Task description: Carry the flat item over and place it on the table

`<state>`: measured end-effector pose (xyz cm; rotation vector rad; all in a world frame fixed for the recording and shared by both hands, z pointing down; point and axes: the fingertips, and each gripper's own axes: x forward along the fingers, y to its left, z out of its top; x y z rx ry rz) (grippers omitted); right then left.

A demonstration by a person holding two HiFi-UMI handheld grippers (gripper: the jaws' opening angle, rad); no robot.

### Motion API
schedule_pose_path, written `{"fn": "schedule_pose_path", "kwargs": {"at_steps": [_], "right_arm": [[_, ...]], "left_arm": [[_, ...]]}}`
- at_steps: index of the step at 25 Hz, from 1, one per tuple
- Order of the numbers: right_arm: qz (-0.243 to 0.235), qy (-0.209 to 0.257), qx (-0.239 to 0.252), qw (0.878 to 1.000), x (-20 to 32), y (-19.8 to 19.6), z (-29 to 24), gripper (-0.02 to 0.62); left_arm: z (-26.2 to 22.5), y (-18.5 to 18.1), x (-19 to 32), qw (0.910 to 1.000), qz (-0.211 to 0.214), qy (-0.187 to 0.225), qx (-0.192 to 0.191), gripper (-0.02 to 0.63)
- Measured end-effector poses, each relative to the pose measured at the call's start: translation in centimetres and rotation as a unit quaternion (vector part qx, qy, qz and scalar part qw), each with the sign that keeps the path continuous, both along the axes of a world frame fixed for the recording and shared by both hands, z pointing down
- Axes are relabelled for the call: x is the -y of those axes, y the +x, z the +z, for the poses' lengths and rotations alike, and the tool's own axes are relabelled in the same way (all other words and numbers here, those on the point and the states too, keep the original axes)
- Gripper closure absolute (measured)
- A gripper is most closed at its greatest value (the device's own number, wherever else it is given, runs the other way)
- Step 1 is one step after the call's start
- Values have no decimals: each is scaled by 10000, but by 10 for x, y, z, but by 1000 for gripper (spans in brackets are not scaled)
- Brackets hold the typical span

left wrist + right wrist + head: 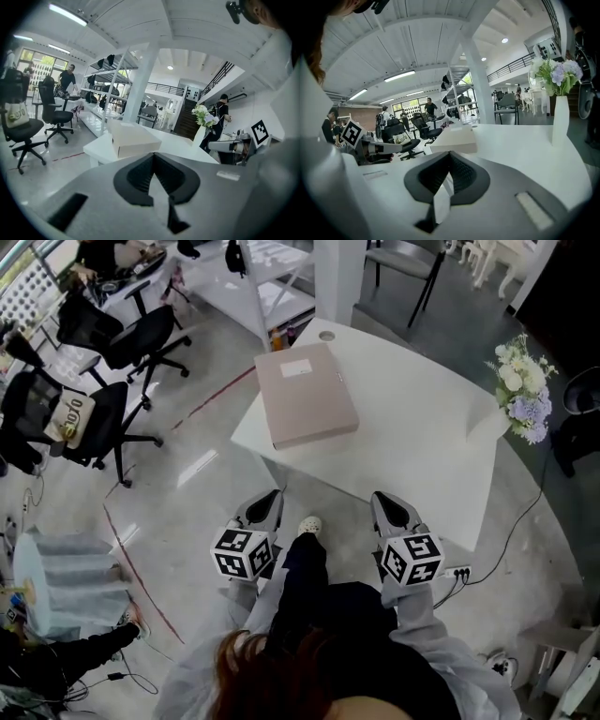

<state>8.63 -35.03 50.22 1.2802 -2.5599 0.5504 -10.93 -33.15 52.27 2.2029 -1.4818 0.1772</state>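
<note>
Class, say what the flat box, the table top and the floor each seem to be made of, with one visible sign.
The flat box: probably matte cardboard; dull pinkish-beige faces, crisp edges, paper label.
The table top: likely white laminate or painted board; smooth, even surface.
The floor: seemingly polished concrete; grey, with glossy reflections.

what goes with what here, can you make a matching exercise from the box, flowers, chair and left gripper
Things:
1. box
2. flowers
3. chair
4. left gripper

Places or states:
a. on the floor, left of the table
b. shut and empty, just short of the table's near edge
c. at the table's right corner
d. lying flat on the table's left part

Pairs: 1-d, 2-c, 3-a, 4-b
</note>
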Motion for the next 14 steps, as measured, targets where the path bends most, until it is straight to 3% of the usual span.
{"fn": "schedule_pose_path", "kwargs": {"at_steps": [14], "right_arm": [[-80, 57, 54, 9999, 14, -14, -9, 588]], "left_arm": [[-4, -11, 11, 10000, 1, -10, 18, 607]]}}
